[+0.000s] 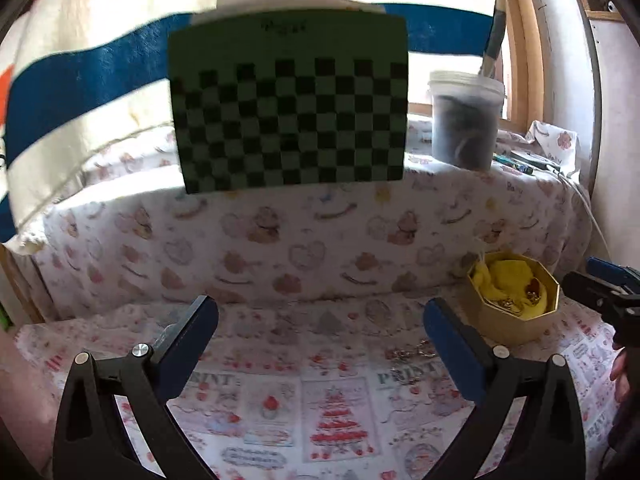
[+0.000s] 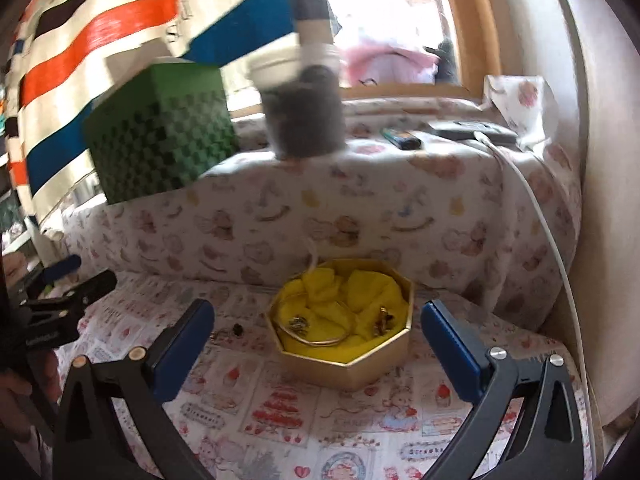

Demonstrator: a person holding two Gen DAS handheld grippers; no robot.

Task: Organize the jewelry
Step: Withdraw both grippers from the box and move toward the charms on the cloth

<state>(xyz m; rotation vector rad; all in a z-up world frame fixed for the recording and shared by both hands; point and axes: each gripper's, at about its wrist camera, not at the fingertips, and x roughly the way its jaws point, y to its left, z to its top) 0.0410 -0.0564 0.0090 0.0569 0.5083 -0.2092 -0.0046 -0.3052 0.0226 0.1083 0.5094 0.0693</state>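
A gold octagonal box [image 2: 352,364] lined with yellow cloth stands on the patterned tablecloth; it also shows in the left wrist view [image 1: 505,322]. Inside lie a gold bangle [image 2: 320,342] and small gold pieces [image 2: 382,320]. A loose chain [image 1: 412,354] lies on the cloth left of the box, also in the right wrist view [image 2: 226,334]. My left gripper [image 1: 320,344] is open and empty, left of the box. My right gripper [image 2: 318,344] is open and empty, just in front of the box.
A green checkered box [image 1: 288,104] and a lidded plastic tub [image 1: 466,120] stand on a raised ledge behind. A striped cloth [image 1: 72,80] hangs at the left. A white cable [image 2: 540,216] runs down the right. Small items [image 2: 400,138] lie on the ledge.
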